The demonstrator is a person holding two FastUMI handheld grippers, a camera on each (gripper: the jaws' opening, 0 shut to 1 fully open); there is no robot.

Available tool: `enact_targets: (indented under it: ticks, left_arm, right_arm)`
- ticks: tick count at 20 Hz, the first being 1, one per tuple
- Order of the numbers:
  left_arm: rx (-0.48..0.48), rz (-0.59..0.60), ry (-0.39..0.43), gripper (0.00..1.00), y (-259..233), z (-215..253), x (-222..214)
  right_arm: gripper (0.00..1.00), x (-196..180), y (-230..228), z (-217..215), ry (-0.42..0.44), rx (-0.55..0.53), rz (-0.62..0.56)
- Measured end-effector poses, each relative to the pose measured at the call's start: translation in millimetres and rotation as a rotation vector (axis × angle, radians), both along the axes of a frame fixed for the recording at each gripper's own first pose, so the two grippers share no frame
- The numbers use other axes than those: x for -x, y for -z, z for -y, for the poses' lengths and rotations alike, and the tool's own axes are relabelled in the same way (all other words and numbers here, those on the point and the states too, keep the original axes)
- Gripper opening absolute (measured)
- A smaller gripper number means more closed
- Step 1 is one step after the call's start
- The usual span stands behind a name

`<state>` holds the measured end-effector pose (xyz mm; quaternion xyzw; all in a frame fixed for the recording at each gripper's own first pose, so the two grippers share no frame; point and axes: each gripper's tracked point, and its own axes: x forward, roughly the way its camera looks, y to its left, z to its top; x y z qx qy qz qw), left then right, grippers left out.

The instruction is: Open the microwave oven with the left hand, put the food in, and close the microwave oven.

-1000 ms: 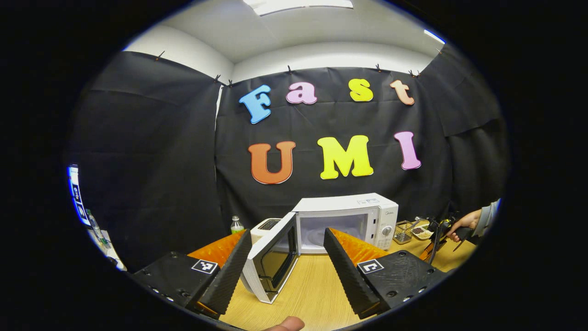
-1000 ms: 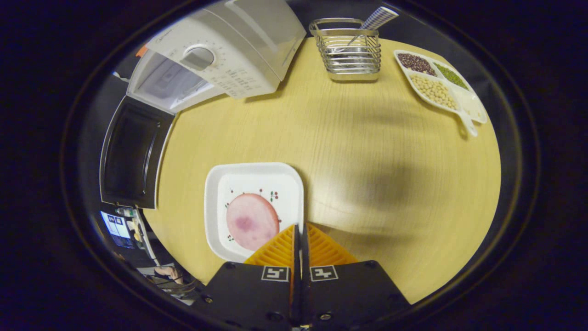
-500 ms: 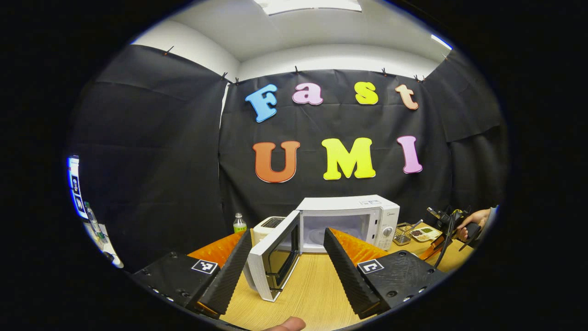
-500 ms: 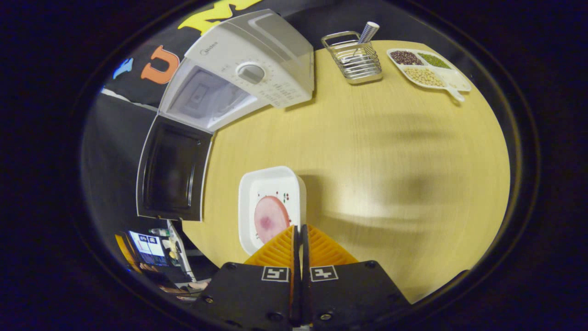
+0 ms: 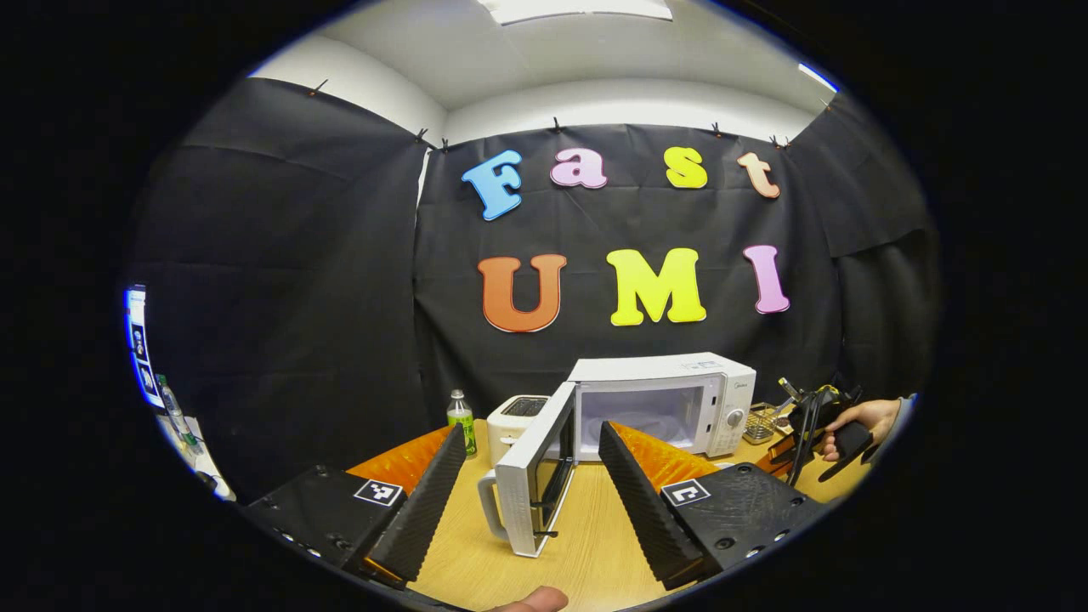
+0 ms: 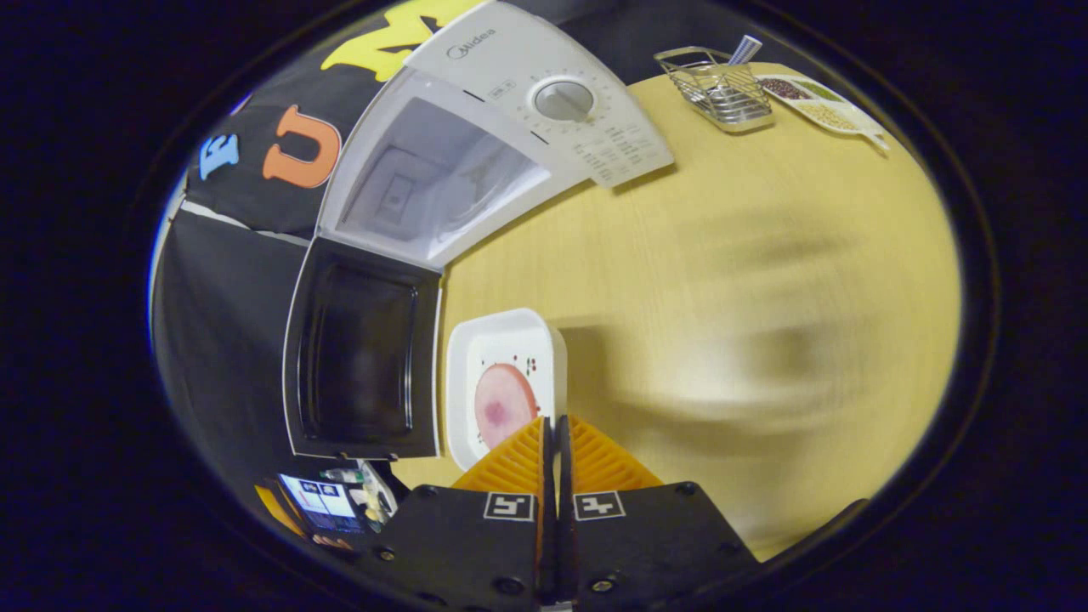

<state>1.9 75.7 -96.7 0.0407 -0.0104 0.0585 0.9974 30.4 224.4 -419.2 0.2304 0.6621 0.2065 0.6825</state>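
Observation:
The white microwave (image 5: 663, 399) stands at the back of the wooden table with its door (image 5: 531, 484) swung wide open. My left gripper (image 5: 532, 427) is open in front of the door, with nothing between its fingers. In the right gripper view, my right gripper (image 6: 557, 422) is shut on the rim of a white square plate (image 6: 506, 340) carrying a pink slice of food (image 6: 503, 404). The plate hangs above the table, just right of the open door (image 6: 361, 348) and below the lit cavity (image 6: 433, 183). Farther off, a hand holds the right gripper (image 5: 816, 425).
A toaster (image 5: 518, 416) and a green bottle (image 5: 461, 412) stand left of the microwave. A wire basket (image 6: 718, 85) and a divided tray of beans (image 6: 820, 98) sit at the table's far right. A lit screen (image 5: 136, 340) shows beyond the booth's left wall.
The right gripper has carried the plate closer to the microwave's open front, so cavity and door loom larger. The left gripper has shifted, and the door now shows more edge-on.

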Motion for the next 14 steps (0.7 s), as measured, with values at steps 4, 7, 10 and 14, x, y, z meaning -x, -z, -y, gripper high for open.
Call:
enact_targets:
  ticks: [4, 7, 10, 14]
  left_arm:
    - [-0.001, -0.008, 0.017, 0.84, 4.5, -11.1, -7.2]
    - [0.009, 0.000, 0.022, 0.84, 2.6, -20.2, -10.7]
    - [0.022, 0.001, 0.035, 0.84, 7.3, -27.0, -17.5]
    - [0.026, 0.003, 0.042, 0.84, 9.6, -33.5, -22.4]
  right_arm:
    - [0.04, -23.8, -0.2, -54.4, 0.121, -0.104, 0.032]
    - [0.04, -57.1, -1.1, -85.0, 0.285, -0.149, 0.111]
    - [0.03, -91.3, 2.4, -107.7, 0.455, -0.171, 0.183]
    - [0.04, -138.6, 12.6, -128.7, 0.638, -0.195, 0.271]
